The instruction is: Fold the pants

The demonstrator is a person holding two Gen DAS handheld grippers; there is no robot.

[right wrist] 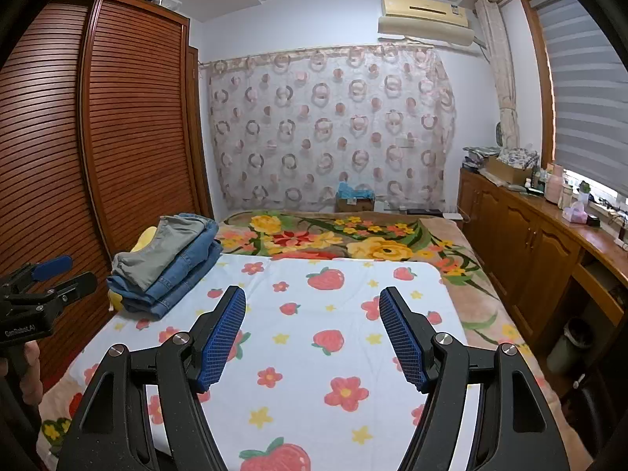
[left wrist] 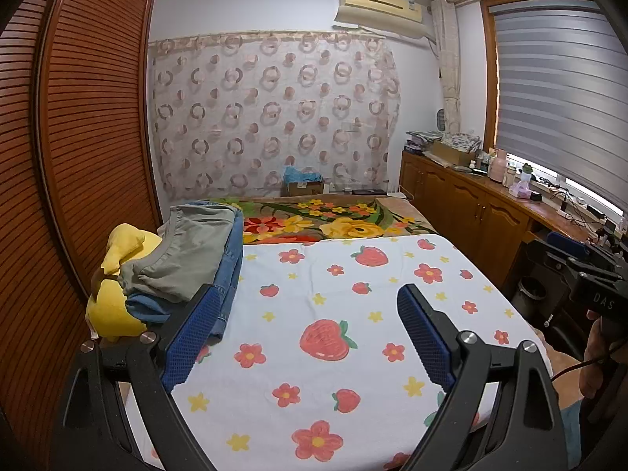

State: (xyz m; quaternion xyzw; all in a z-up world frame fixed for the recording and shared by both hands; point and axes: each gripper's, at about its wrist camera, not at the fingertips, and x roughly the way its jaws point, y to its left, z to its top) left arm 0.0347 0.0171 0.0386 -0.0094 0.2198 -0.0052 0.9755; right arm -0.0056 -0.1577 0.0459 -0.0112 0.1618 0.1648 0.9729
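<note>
A stack of folded pants lies at the bed's left edge: grey-green pants (left wrist: 188, 251) (right wrist: 165, 251) on top of blue jeans (left wrist: 229, 271) (right wrist: 176, 278). My left gripper (left wrist: 310, 302) hovers open over the white strawberry sheet (left wrist: 333, 333), its left finger just in front of the stack, nothing between the pads. My right gripper (right wrist: 312, 302) is also open and empty above the same sheet (right wrist: 333, 333), with the stack off to its left. Each gripper shows at the other view's edge, held by a hand.
A yellow plush toy (left wrist: 114, 294) sits under and beside the stack. A slatted wooden wardrobe (left wrist: 86, 137) runs close along the bed's left side. A floral blanket (right wrist: 353, 239) covers the far half of the bed. Wooden cabinets (right wrist: 530, 251) with clutter line the right wall.
</note>
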